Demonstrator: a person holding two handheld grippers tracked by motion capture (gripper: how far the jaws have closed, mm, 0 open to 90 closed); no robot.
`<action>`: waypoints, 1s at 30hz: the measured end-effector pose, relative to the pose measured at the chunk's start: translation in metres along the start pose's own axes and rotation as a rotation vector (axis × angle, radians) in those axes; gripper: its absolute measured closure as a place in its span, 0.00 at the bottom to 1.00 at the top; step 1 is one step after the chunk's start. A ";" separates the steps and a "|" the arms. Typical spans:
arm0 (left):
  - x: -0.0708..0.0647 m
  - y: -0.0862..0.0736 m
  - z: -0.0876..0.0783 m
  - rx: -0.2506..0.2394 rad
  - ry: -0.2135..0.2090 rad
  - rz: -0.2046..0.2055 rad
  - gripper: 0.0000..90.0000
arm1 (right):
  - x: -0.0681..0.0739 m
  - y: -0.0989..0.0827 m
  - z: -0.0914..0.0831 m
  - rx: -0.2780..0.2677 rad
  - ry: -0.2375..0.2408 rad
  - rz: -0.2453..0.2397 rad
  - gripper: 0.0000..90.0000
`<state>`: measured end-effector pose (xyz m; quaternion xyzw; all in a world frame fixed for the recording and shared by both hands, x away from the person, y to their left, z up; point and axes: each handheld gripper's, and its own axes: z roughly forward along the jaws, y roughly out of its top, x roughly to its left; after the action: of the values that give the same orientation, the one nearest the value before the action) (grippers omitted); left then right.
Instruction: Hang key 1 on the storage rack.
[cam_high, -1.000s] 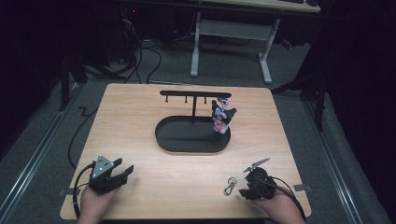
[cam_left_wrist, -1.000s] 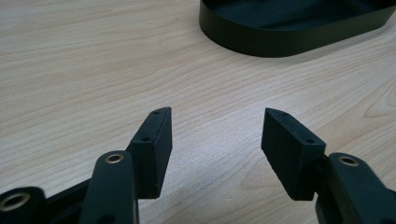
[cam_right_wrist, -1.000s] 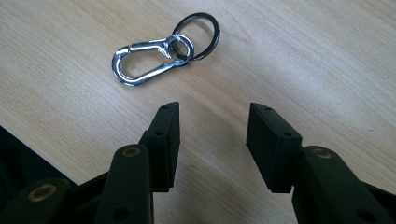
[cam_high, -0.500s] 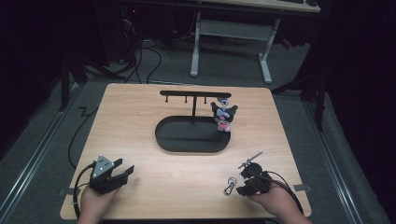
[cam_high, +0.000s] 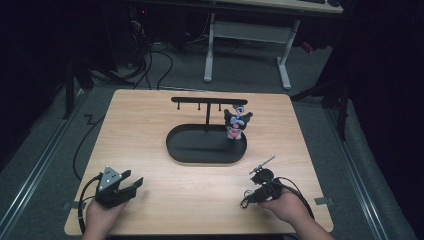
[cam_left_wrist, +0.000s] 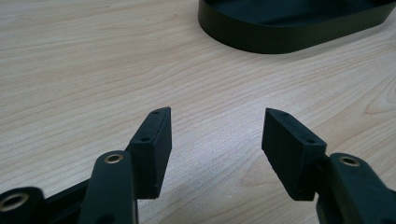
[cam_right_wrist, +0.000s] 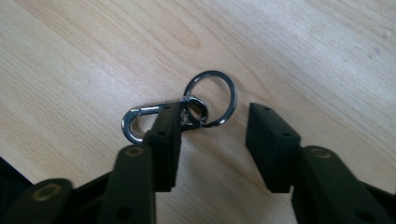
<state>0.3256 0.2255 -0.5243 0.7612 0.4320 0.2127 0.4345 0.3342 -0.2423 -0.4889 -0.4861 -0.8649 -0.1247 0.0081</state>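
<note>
Left gripper (cam_high: 131, 183): held in the person's left hand (cam_high: 102, 215) at the near left corner of the table (cam_high: 145, 130); its jaws stand wide apart with nothing between them, and bare wood shows in the gap in the left gripper view (cam_left_wrist: 215, 135).
Right gripper (cam_right_wrist: 212, 135): held in the person's right hand (cam_high: 285, 205) at the near right of the table, tipped down toward the wood; its jaws are spread and grip nothing.
Keyring (cam_right_wrist: 211, 98): lies flat on the table just ahead of the right gripper, a round metal ring linked to a silver snap clip (cam_right_wrist: 140, 119) by a small swivel; in the right gripper view the left jaw covers part of the clip (whether it touches the clip I cannot tell), and the ring sits toward the gap between the jaws.
Keyring in the high view (cam_high: 246, 198): a small dark shape just to the left of the right gripper, too small to make out clearly.
Tray (cam_high: 200, 150): black, oval, past both grippers near the table's middle; its near wall shows at the top of the left gripper view (cam_left_wrist: 280, 39).
Rack (cam_high: 207, 102): a black post rising from the tray's far side with a crossbar carrying short pegs.
Figure (cam_high: 236, 122): a small black, white and pink toy charm at the right end of the rack, over the tray's right side (whether it hangs or stands is unclear).
Beyond the table: white desk legs (cam_high: 210, 55) and cables (cam_high: 160, 60) on a dark floor.
</note>
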 end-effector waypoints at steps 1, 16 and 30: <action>0.000 0.000 0.000 0.000 0.000 0.000 0.48 | 0.001 0.000 0.000 -0.003 -0.001 -0.008 0.67; 0.000 0.000 0.000 0.002 -0.002 0.002 0.48 | 0.012 0.000 -0.008 -0.023 -0.031 -0.074 0.94; 0.000 0.000 0.001 0.005 -0.002 0.003 0.48 | 0.019 0.005 -0.009 -0.008 -0.040 -0.090 0.98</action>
<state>0.3257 0.2249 -0.5248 0.7631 0.4307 0.2116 0.4328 0.3268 -0.2258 -0.4763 -0.4491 -0.8855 -0.1184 -0.0168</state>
